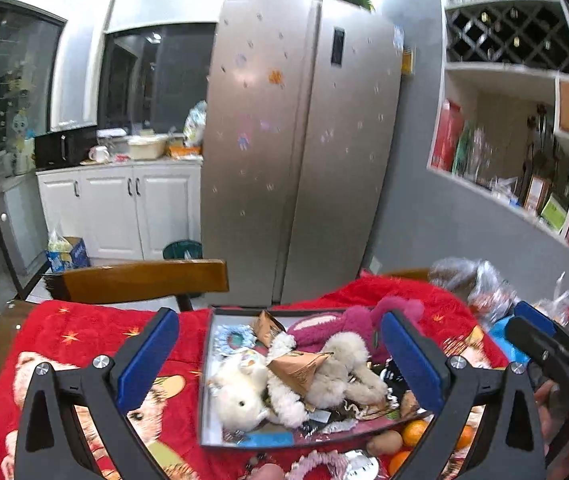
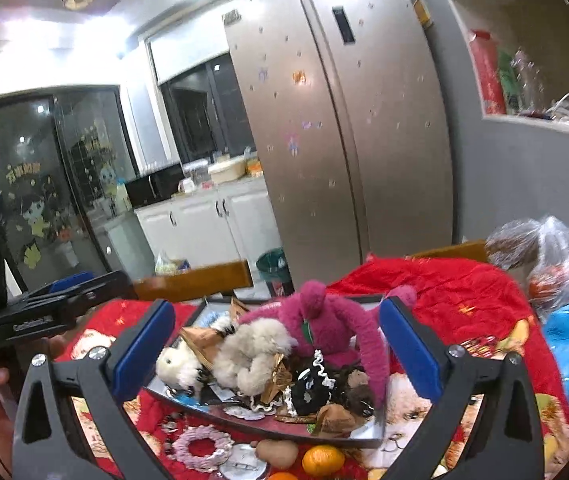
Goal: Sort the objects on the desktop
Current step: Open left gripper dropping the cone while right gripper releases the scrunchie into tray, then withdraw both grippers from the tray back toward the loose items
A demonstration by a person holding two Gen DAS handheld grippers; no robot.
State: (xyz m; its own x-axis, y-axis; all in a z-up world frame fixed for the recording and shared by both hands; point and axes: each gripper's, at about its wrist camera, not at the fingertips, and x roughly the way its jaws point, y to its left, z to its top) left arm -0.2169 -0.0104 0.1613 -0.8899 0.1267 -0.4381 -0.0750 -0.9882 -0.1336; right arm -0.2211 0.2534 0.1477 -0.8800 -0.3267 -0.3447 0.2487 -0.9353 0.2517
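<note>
Tray (image 1: 209, 380) sits on the red-cloth bench (image 1: 84, 332), heaped: white plush (image 1: 240, 394), beige plush (image 1: 340, 368), pink plush (image 1: 348, 318), brown wrappers. Pink plush's long limb (image 2: 370, 344) runs toward the camera, seen only in the right view (also a black frilly item (image 2: 310, 386)). Left view alone shows the blue hair tie (image 1: 233, 338). Oranges (image 2: 322, 460) and pink scrunchie (image 2: 202, 448) lie just outside the tray. Left claw (image 1: 280, 360) and right claw (image 2: 276, 350) both spread wide, holding nothing, above the tray.

Open left claw (image 1: 280, 354), toy-filled tray (image 1: 205, 364), red cloth (image 1: 84, 332)
</note>
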